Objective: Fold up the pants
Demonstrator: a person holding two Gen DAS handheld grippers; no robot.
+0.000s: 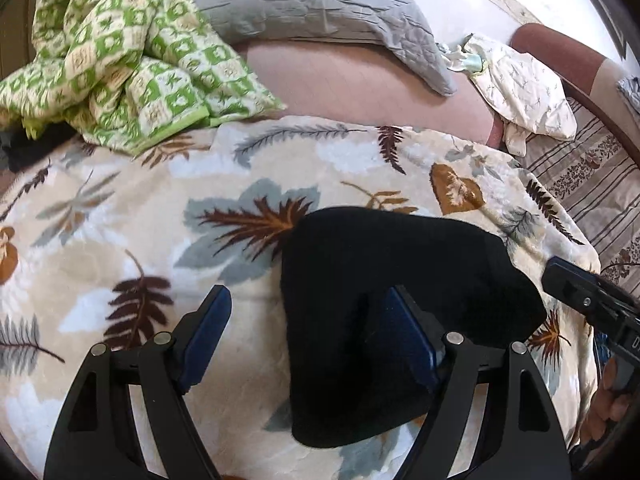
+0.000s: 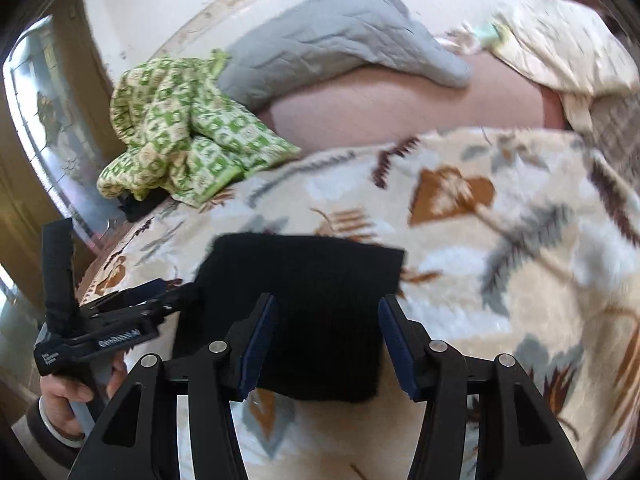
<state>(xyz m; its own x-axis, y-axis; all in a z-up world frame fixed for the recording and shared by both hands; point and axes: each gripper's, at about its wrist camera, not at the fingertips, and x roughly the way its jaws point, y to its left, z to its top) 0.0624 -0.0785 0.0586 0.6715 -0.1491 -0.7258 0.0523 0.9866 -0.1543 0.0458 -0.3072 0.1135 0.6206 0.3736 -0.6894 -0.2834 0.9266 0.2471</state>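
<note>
The black pants (image 1: pixel 400 280) lie folded into a compact block on the leaf-patterned blanket (image 1: pixel 140 232). My left gripper (image 1: pixel 308 312) is open; its right finger sits over the pants' left part, its left finger over the blanket. In the right wrist view the pants (image 2: pixel 312 300) lie as a dark rectangle. My right gripper (image 2: pixel 328 328) is open, with the pants' near edge between its fingers. The left gripper (image 2: pixel 132 312) shows at the pants' left edge. The right gripper's body (image 1: pixel 592 300) shows at the right in the left wrist view.
A green checkered quilt (image 1: pixel 120 60) is bunched at the back left. A grey quilted pillow (image 1: pixel 320 4) and a cream cloth (image 1: pixel 528 96) lie at the back. Bare pink mattress (image 1: pixel 340 84) shows behind the blanket. A striped sheet (image 1: pixel 592 184) lies to the right.
</note>
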